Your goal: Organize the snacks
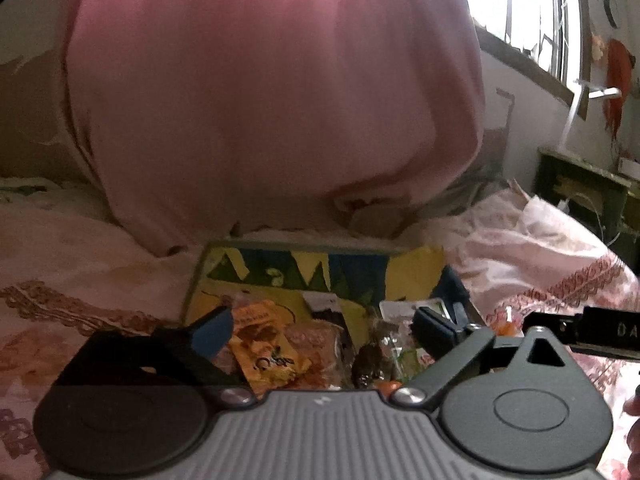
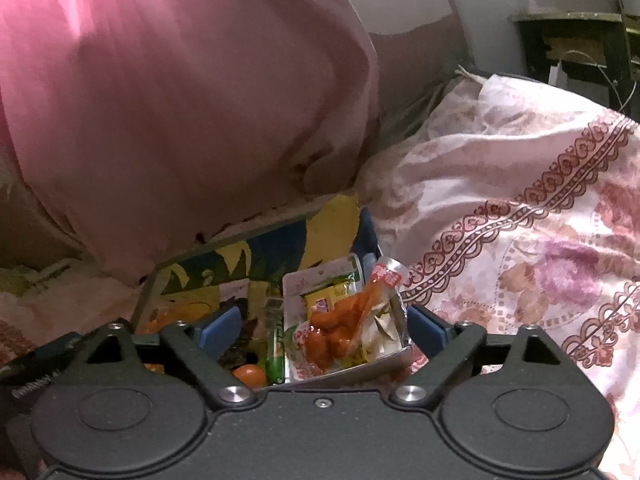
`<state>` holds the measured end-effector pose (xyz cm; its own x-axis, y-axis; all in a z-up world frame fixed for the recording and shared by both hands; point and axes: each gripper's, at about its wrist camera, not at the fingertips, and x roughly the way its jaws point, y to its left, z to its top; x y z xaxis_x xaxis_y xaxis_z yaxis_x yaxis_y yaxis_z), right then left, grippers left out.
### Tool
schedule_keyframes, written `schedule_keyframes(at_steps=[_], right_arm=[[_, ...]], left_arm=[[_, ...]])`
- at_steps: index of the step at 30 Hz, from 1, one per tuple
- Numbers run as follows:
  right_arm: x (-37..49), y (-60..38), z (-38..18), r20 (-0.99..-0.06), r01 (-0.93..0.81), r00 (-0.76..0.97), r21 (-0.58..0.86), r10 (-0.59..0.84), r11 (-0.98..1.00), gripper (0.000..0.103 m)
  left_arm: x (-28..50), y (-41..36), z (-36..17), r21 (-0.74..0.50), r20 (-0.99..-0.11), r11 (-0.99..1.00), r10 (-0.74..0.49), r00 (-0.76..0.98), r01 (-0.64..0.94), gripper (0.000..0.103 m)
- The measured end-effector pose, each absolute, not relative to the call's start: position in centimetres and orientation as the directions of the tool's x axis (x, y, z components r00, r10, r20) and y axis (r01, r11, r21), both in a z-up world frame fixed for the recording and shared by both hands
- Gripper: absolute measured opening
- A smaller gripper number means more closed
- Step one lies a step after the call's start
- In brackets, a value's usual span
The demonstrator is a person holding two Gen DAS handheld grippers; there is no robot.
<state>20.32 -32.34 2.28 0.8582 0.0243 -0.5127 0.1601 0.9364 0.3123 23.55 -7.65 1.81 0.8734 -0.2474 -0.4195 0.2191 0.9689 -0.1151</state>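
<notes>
Both tongs released: left tongs, right tongs over snack box on bed. Pink cloth crowds far rim. Orange packet writing unreadable.

Home bedroom: my view shows bed under floral pink quilt, big pink pillow, barred window, dark shelf unit by wall.

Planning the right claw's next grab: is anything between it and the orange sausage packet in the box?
Nothing visible. The right claw is open just above the orange sausage packet, which lies on top of the other snacks in the box.
</notes>
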Motion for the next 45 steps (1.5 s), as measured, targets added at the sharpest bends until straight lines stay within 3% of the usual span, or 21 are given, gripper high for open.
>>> schedule_keyframes(at_steps=[10, 19, 26, 45], right_arm=[[16.3, -30.4, 4.2, -0.472, 0.089, 0.881, 0.252, 0.042, 0.964, 0.100], [11.8, -27.6, 4.3, -0.466, 0.023, 0.883, 0.167, 0.058, 0.986, 0.102], [8.9, -25.7, 3.8, -0.471, -0.019, 0.878, 0.132, 0.080, 0.991, 0.102], [3.0, -25.2, 3.3, -0.480, 0.003, 0.875, 0.129, 0.059, 0.992, 0.102]], left_arm=[[19.2, -5.2, 4.0, -0.062, -0.408, 0.982, -0.188, 0.893, 0.179, 0.102], [14.5, -2.5, 3.2, -0.072, -0.464, 0.989, -0.149, 0.873, 0.131, 0.102], [11.2, -1.9, 3.6, -0.060, -0.450, 0.993, -0.121, 0.885, 0.105, 0.102], [5.3, -1.5, 2.0, -0.020, -0.505, 0.997, -0.072, 0.860, 0.072, 0.102]])
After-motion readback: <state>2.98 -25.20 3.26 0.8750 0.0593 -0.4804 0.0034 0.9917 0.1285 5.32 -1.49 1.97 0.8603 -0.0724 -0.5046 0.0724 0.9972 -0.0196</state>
